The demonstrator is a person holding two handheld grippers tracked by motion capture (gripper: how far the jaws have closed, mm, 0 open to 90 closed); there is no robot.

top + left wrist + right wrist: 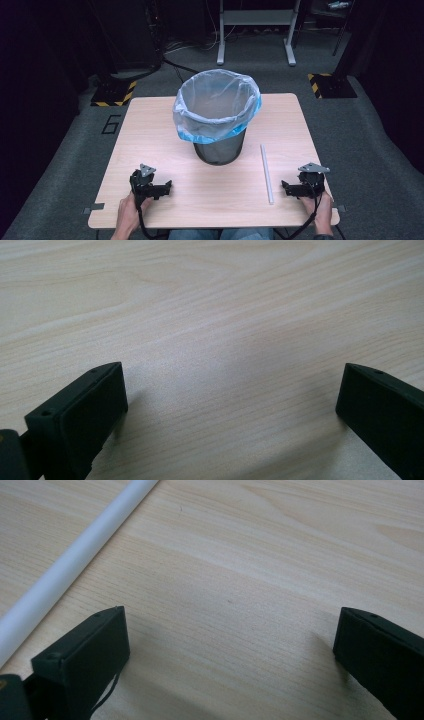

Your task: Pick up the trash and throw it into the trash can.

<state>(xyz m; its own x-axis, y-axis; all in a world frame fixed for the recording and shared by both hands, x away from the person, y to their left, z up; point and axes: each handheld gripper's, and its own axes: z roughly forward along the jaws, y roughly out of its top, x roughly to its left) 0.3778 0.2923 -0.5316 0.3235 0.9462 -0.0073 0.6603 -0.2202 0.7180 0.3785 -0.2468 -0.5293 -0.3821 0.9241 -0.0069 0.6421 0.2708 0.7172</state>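
A dark mesh waste bin (219, 149) lined with a clear blue-tinted bag (217, 105) stands at the middle of the wooden table (150, 130). A long white rod (266, 173) lies flat to the bin's right, running front to back. My right gripper (288, 188) rests near the front right edge, just right of the rod, open with nothing between its jaws. In the right gripper view the white rod (70, 565) passes to the left of the jaws. My left gripper (165, 187) sits at the front left, open over bare wood (225, 355).
Beyond the table lies grey carpet with a white frame's legs (255, 30), cables, and two yellow-and-black striped base plates (114, 93) (331, 85). A "6" (111, 123) is marked on the floor to the left. Bare wood lies between the grippers.
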